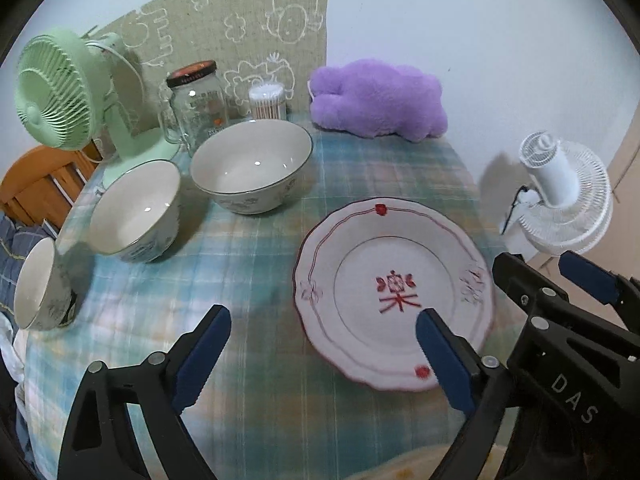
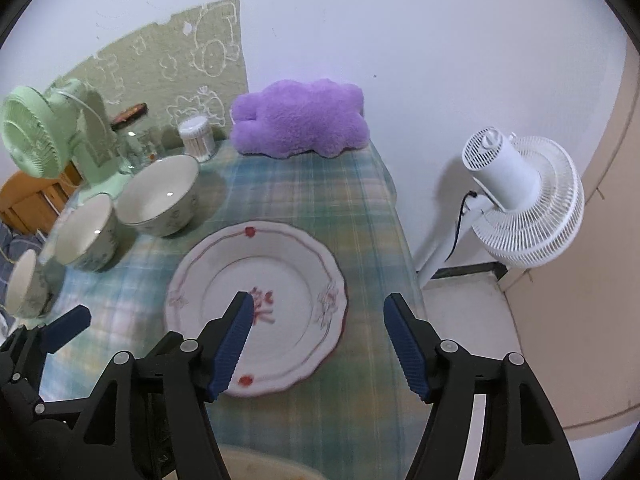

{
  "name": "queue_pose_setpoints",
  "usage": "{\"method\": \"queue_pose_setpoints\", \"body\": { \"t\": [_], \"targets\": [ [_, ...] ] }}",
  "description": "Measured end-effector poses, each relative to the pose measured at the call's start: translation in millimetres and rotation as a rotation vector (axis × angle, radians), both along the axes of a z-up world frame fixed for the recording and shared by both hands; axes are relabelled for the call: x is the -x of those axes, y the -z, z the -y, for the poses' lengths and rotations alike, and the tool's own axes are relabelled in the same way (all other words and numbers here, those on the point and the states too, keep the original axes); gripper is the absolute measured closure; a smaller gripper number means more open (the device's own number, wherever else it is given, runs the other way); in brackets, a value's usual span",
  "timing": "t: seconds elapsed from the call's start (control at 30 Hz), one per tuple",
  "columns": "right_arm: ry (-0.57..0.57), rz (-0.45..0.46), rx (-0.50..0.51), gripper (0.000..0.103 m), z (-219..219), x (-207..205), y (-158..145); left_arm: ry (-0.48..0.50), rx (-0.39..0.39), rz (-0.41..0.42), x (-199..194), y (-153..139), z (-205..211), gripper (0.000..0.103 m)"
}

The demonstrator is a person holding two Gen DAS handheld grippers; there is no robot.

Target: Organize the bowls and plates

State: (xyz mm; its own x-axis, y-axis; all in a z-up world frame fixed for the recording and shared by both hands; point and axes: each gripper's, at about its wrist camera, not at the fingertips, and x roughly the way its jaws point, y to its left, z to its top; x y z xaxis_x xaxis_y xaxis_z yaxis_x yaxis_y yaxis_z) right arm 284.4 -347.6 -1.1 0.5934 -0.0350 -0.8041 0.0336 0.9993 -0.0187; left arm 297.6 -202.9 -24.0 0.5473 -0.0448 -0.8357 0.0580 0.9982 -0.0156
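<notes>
The plate (image 1: 394, 292) is lying flat on the tablecloth (image 1: 260, 264) (three bowls (image 1: 251, 165) sitting at its ten o'clock). We are holding our left gripper (image 1: 323, 346) and right gripper (image 2: 318, 340) spread wide, gripping nothing.

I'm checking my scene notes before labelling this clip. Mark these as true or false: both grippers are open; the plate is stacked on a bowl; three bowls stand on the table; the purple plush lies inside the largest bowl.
1. Both grippers are open. True: the left gripper and right gripper hold nothing.
2. The plate is stacked on a bowl. False: it lies flat on the tablecloth.
3. Three bowls stand on the table. True: large, medium, small.
4. The purple plush lies inside the largest bowl. False: it rests by the wall.
</notes>
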Motion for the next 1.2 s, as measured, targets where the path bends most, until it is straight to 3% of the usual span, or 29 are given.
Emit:
{"method": "queue_pose_setpoints", "body": {
  "t": [0.37,0.6,0.8,0.97,1.2],
  "targets": [
    [0.001,-0.045,-0.005,0.033,6,-52,48,-0.016,-0.023,-0.049,-47,45,11,0.018],
    [0.006,-0.115,-0.044,0.048,10,-60,73,0.006,0.002,-0.116,-53,64,13,0.039],
    [0.009,-0.115,-0.017,0.052,4,-59,73,-0.002,0.000,-0.122,-51,64,8,0.046],
    [-0.006,-0.132,-0.025,0.053,-4,-52,71,-0.004,-0.023,-0.138,-42,61,-3,0.047],
    [-0.096,-0.148,-0.018,0.054,-29,-34,70,-0.041,-0.018,-0.161,-25,62,-30,0.049]
  ]
}}
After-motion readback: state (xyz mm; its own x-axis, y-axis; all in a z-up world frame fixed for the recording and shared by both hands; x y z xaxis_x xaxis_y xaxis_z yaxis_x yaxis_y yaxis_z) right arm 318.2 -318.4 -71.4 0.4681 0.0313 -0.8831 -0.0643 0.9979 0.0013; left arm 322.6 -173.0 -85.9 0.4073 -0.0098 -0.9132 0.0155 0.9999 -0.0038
